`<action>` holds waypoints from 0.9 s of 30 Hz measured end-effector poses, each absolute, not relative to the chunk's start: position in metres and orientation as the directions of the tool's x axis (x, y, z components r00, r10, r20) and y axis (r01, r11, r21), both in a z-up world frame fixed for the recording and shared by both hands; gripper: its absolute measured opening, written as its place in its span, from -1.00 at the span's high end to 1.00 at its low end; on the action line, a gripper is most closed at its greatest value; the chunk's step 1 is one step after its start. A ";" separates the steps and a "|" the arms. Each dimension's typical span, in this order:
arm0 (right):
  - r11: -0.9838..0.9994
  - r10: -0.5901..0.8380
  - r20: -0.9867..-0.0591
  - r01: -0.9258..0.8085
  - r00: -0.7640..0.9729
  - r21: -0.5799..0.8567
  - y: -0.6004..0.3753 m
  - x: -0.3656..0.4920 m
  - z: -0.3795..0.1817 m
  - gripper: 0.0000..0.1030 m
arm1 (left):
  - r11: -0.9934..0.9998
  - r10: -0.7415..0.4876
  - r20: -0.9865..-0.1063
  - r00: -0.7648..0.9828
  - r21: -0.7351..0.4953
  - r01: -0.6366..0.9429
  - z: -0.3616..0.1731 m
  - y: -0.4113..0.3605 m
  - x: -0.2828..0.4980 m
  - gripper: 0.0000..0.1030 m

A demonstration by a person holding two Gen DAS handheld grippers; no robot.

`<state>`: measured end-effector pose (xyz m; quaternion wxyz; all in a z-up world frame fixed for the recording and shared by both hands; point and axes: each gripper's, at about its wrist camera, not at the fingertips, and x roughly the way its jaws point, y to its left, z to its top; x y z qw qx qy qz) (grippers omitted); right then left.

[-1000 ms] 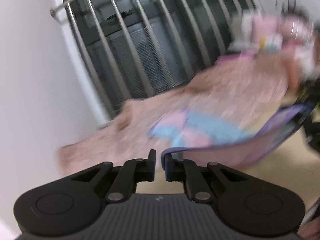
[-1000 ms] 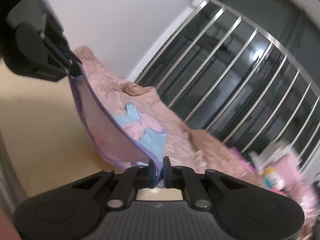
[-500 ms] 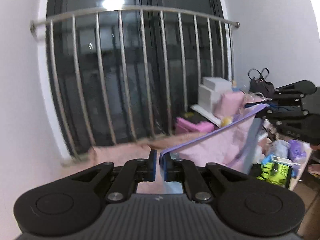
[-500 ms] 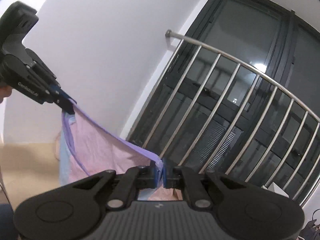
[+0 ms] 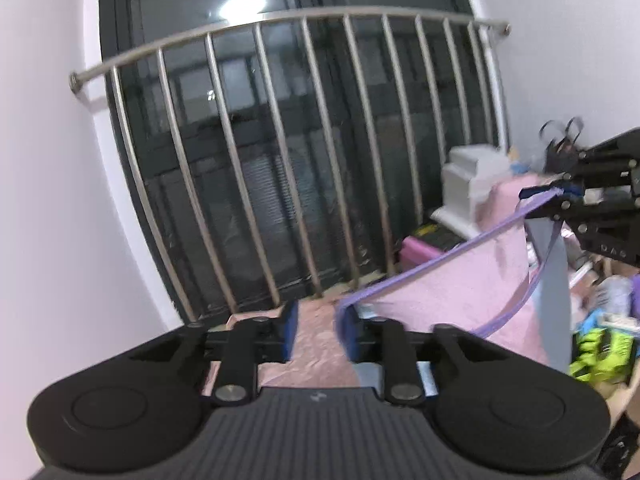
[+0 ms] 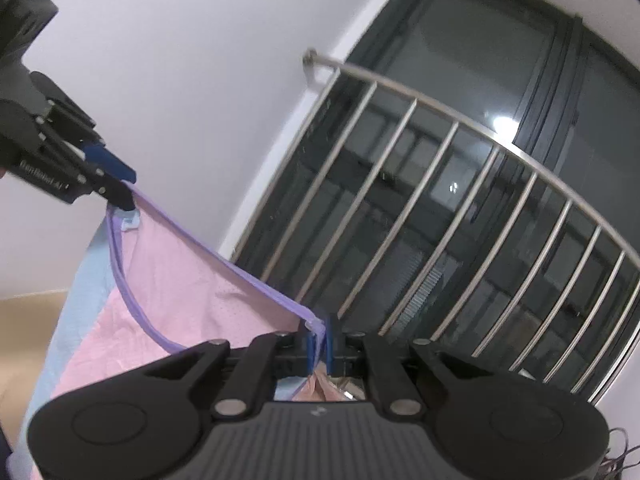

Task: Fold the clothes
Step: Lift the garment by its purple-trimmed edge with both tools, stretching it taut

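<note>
The left tool (image 5: 316,312) has risen from near the pink bed (image 5: 312,344) to face the window bars (image 5: 280,160). Its jaws are opening, a gap shows, and the garment's (image 5: 460,280) purple hem lies against one pad only. The right tool (image 5: 538,193) holds the far corner.

In the right view, the right tool (image 6: 319,330) is narrow, pinching the hem, and the garment (image 6: 180,272) now hangs spread in the air from the left tool (image 6: 122,186). It looks ready to lay flat, though the left corner may slip.
</note>
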<state>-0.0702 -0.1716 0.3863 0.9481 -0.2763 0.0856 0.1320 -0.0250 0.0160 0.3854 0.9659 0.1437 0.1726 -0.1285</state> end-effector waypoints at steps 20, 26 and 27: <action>0.869 0.028 0.139 0.045 0.990 -0.493 -0.157 0.101 0.430 0.92 | 0.939 -0.176 0.110 0.978 0.318 0.133 0.456 0.030 0.086 0.72; 0.813 0.044 0.013 -0.029 0.999 -0.582 -0.161 0.046 0.336 0.80 | 0.901 -0.200 -0.113 0.973 0.369 0.228 0.310 0.020 0.040 0.79; 0.807 0.054 -0.055 -0.076 0.997 -0.585 -0.161 0.036 0.306 0.81 | 0.894 -0.188 -0.190 0.963 0.372 0.248 0.271 0.014 0.036 0.84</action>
